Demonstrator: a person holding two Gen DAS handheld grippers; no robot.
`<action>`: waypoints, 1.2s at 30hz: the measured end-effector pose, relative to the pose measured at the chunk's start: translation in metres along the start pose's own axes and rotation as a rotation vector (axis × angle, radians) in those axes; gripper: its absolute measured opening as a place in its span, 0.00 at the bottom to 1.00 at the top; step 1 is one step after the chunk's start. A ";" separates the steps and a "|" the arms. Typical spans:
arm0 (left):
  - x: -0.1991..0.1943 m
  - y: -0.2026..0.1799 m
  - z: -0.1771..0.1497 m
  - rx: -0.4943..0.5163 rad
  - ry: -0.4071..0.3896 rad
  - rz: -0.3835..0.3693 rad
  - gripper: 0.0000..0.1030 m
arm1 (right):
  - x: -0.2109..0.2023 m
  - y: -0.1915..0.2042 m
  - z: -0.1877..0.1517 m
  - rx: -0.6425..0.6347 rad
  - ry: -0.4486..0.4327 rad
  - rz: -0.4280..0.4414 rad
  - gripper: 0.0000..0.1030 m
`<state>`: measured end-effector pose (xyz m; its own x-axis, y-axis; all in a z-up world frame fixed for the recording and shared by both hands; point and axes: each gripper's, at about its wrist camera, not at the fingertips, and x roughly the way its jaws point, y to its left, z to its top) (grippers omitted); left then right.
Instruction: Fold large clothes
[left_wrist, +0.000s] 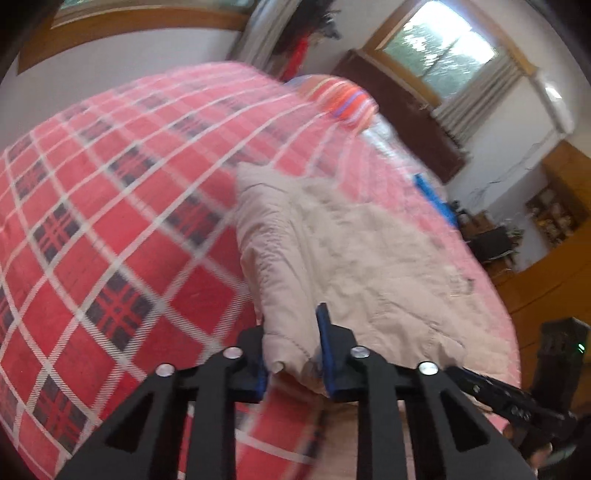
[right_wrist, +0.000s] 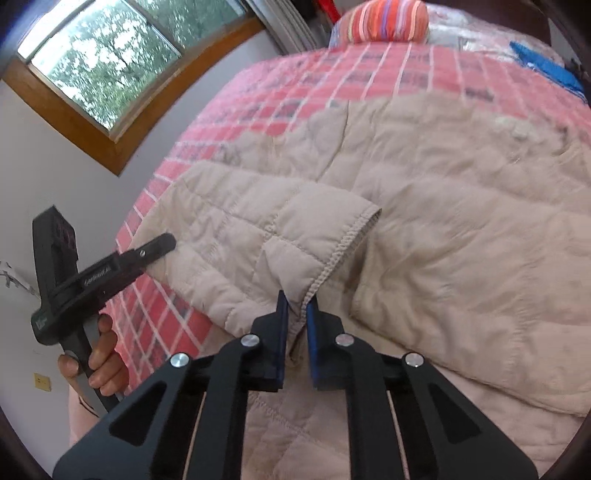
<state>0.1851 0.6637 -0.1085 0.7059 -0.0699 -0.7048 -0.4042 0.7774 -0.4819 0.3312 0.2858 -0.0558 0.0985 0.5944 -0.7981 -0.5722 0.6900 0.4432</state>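
A beige quilted jacket (right_wrist: 443, 229) lies spread on a bed covered by a red plaid blanket (left_wrist: 110, 206). In the left wrist view my left gripper (left_wrist: 293, 325) is shut on a thick fold of the jacket (left_wrist: 351, 251) at its near edge. In the right wrist view my right gripper (right_wrist: 297, 306) is shut on the stitched cuff end of a sleeve (right_wrist: 266, 236) folded across the jacket's body. The left gripper (right_wrist: 162, 243) also shows at the left of that view, held by a hand (right_wrist: 99, 354).
A striped orange pillow (right_wrist: 388, 18) and a blue item (right_wrist: 546, 62) lie at the bed's far end. A wood-framed window (right_wrist: 96, 66) is on the white wall left of the bed. Wooden furniture (left_wrist: 554, 266) stands beyond the bed's right side.
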 end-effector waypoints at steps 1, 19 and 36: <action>-0.003 -0.007 0.000 0.009 -0.002 -0.023 0.16 | -0.011 -0.003 0.001 0.002 -0.020 -0.011 0.08; 0.085 -0.107 -0.043 0.207 0.183 -0.012 0.17 | -0.043 -0.104 -0.013 0.138 -0.034 -0.259 0.14; 0.006 -0.047 -0.018 0.081 0.027 -0.042 0.61 | -0.045 -0.122 -0.025 0.205 -0.025 -0.181 0.45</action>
<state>0.1979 0.6158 -0.0989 0.7047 -0.1200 -0.6993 -0.3250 0.8215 -0.4685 0.3762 0.1652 -0.0843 0.2056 0.4622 -0.8626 -0.3668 0.8536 0.3700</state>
